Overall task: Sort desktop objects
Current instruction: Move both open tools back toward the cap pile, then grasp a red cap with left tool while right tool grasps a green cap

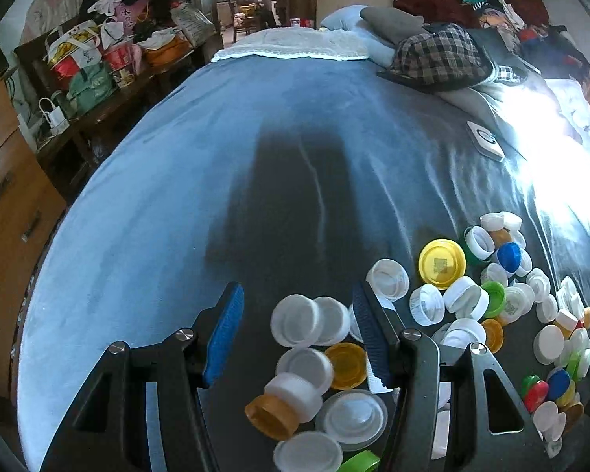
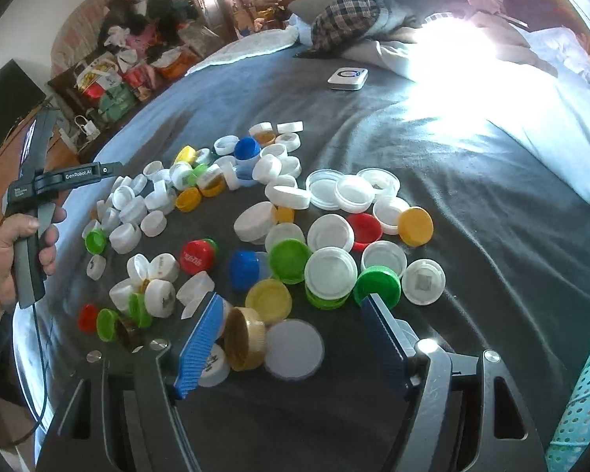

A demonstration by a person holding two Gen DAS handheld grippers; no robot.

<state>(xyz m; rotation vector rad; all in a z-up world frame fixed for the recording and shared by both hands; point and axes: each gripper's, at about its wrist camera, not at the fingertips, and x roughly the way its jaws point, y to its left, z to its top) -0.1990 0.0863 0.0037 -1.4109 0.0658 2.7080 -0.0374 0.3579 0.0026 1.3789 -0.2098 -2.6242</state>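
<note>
Plainly, the bed (image 2: 472,181) carried everything: its dark blanket sloped and creased, so any cap nudged on it could have rolled or slid into its neighbours. The heap of bottle caps (image 2: 255,232) filled the centre and left of the right wrist view, and ran along the lower right of the left wrist view, white ones heavily mixed with green, yellow, red and blue. In my judgement the main risk lay in that crowding: many caps touched or overlapped, so tongs closing on one could have caught two, or pushed a stack over and undone any sorting. The soft blanket also gave nothing firm to press a flat lid against, so a thin lid might have slipped out sideways.

The right tongs (image 2: 291,326), low in the frame, stood wide apart and held nothing. Between the jaws lay a gold cap (image 2: 244,338) on its edge, just beside the left pad, and a flat pale lid (image 2: 294,349) next to it; the gold one, tilted, looked apt to roll when pinched.

The left tongs (image 1: 297,306), at the bottom of their view, were likewise spread and empty, with several white caps (image 1: 308,320) and an orange cap (image 1: 272,417) lying between them, too many for a clean single pick.
</note>
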